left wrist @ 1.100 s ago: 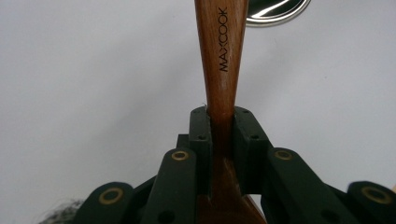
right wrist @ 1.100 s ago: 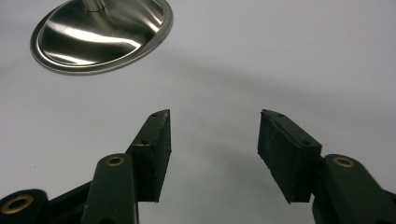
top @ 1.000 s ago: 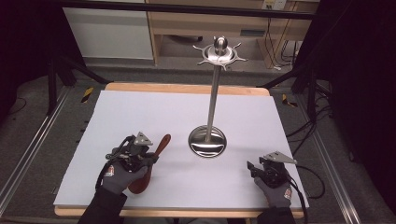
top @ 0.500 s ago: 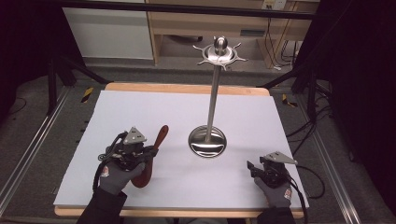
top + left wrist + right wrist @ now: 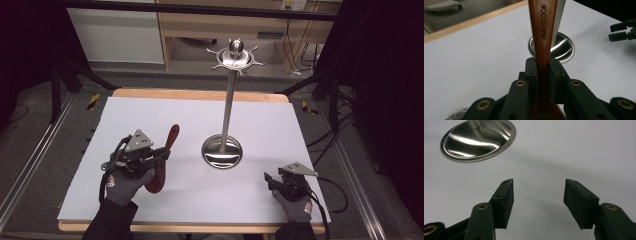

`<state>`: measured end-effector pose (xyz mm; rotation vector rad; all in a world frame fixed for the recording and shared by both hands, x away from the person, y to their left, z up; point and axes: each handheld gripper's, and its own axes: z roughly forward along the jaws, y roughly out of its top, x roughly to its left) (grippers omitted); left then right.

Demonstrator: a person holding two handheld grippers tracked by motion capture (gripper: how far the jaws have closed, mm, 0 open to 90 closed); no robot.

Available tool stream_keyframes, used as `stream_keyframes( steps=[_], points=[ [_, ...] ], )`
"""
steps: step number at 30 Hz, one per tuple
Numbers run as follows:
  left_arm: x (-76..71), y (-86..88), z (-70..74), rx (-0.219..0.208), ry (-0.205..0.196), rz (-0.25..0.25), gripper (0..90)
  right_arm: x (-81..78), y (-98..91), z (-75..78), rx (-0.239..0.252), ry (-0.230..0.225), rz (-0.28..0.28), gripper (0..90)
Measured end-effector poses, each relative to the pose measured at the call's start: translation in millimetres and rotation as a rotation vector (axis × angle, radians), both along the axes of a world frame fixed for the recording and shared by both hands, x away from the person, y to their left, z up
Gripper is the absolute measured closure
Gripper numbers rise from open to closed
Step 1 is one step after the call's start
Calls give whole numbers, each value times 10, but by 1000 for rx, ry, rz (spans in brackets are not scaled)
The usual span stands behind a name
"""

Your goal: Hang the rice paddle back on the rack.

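White sheeting covers the wooden table, with dark floor and a pale cabinet behind it. Over on the left, the left gripper, in a grey-gloved hand, is clamped tight on the dark reddish-brown wooden spoon. The left gripper view shows both black pads squeezing the narrow neck of that spoon, the handle marked MAXCOOK running up and away from the jaws. From the high view the spoon stands tilted, handle end leaning up toward the middle of the table, bowl end down by the glove, close over the sheet.

Moving to the centre, the tall polished steel utensil stand sits upright on its round dished base, a ring of hooks and a ball knob at the top. The spoon's handle tip is near the pole but apart from it.

On the right, the right gripper rests low near the table's front edge, and its jaws have just been opening. In the right gripper view they stand apart over bare sheet, nothing between the pads, with the stand's base ahead.
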<state>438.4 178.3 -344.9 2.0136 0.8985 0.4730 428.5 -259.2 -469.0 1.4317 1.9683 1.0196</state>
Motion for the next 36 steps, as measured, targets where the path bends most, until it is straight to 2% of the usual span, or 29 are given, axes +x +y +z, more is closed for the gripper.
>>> stream_keyframes(
  steps=[15,21,36],
  points=[
    [-4,-45,185,-49,-67,5,785,1,-2,-1,2,-5,1,415],
    [22,-86,243,-54,-82,5,785,2,1,-2,4,-4,4,414],
    [52,-168,449,-111,-123,-9,785,3,1,-4,0,-10,3,409]
  ],
)
